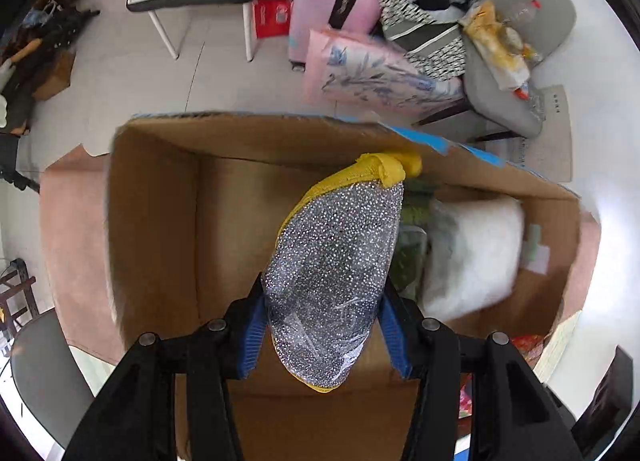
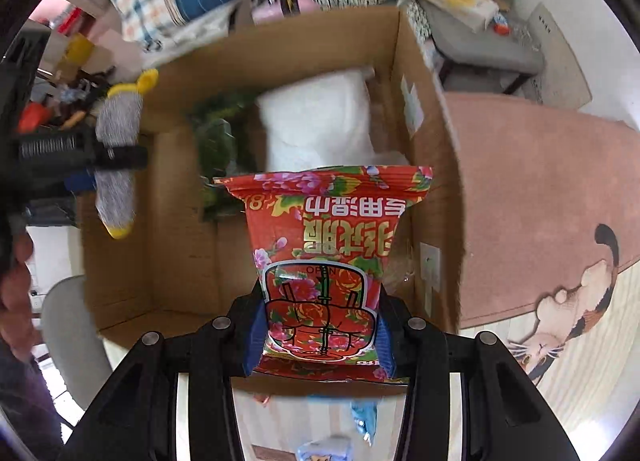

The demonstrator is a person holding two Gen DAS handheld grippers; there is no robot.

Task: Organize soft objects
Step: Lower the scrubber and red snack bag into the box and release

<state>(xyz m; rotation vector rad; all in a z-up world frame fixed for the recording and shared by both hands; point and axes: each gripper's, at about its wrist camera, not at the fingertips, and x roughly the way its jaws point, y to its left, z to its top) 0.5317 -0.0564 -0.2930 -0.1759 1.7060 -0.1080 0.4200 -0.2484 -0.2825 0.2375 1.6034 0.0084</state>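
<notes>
Clamping a silver-speckled scouring pad [image 1: 334, 281] with yellow trim between both blue pads, left hand-held gripper [image 1: 324, 335] above the open cardboard box [image 1: 160, 221], pad pointing forward and away from the jaws over the box's bare left half. Pinching a red floral wet-wipes packet [image 2: 326, 261] by its lower end, right hand-held gripper [image 2: 320, 335] at the near wall of the same box, packet standing upright ahead of the fingers. Lying inside the box beyond both loads, a white plush bundle [image 1: 472, 253] and just beside it a green wrapped item [image 1: 412, 249]. Resting under the box, a pink cloth [image 2: 528, 197] on the table.
</notes>
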